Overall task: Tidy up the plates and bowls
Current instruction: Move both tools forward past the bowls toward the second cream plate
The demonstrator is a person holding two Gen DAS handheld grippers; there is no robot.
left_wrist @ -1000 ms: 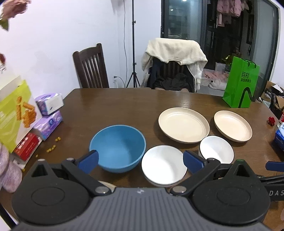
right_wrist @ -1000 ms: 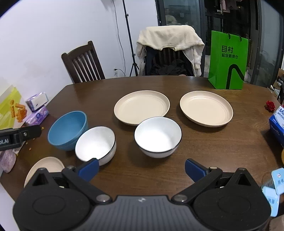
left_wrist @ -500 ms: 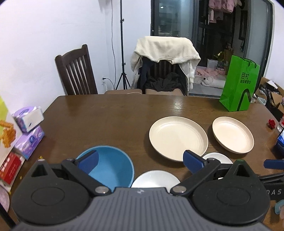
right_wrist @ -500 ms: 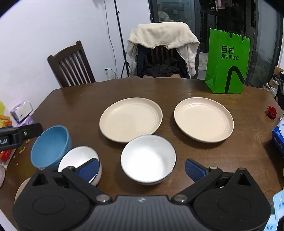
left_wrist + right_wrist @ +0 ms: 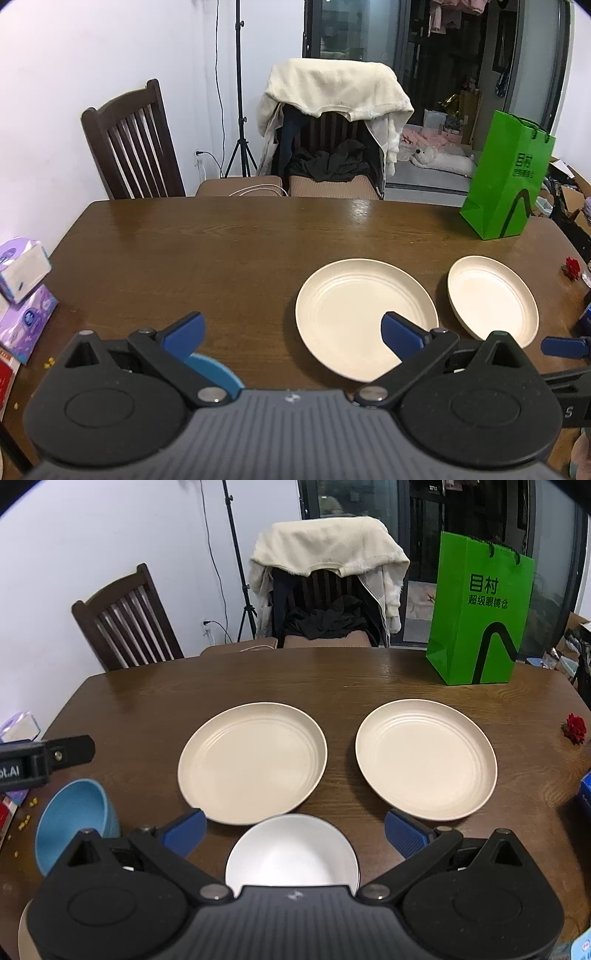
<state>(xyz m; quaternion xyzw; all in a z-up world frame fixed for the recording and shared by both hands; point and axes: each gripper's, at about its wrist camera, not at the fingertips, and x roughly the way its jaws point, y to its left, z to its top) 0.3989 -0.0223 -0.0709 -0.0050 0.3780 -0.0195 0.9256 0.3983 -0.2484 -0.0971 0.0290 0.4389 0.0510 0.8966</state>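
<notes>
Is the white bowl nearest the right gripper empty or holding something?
Empty as far as visible: the white bowl sits upright and its interior shows bare; its near part is hidden behind the right gripper, whose fingers are spread open.

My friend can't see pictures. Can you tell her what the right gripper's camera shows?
Two cream plates lie side by side on a brown table, with a white bowl just in front of the open right gripper. A blue bowl sits at the left, and a green bag stands at the far right edge.
</notes>
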